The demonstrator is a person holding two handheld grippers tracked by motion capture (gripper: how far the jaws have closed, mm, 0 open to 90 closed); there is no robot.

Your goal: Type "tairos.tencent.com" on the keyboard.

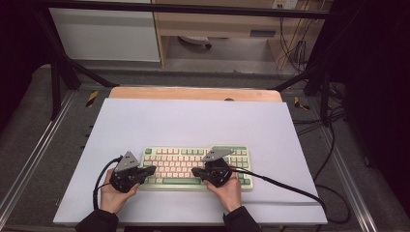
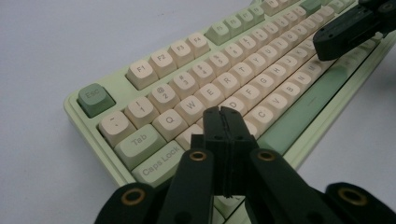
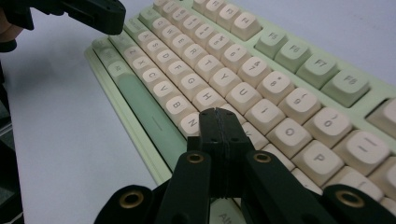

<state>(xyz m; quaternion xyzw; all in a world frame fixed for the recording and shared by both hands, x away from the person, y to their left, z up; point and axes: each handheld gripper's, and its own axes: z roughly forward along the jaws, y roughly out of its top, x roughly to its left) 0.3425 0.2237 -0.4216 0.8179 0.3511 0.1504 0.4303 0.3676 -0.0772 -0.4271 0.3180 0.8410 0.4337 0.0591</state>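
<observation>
A pale green keyboard (image 1: 195, 166) with cream and green keys lies on the white sheet, near its front edge. My left gripper (image 1: 153, 170) hovers over the keyboard's left end, jaws shut and empty; in the left gripper view its tip (image 2: 223, 110) hangs above the letter keys (image 2: 243, 84) close to S and D. My right gripper (image 1: 194, 171) is over the keyboard's middle, also shut with nothing in it; in the right gripper view its tip (image 3: 218, 112) stands over the keys (image 3: 224, 70) near J and M. The two tips point toward each other, a short gap apart.
The white sheet (image 1: 193, 125) covers a wooden table (image 1: 193, 93) with free room behind and beside the keyboard. Black cables (image 1: 285, 186) trail from both grippers. Black frame bars (image 1: 63, 67) and floor cables surround the table.
</observation>
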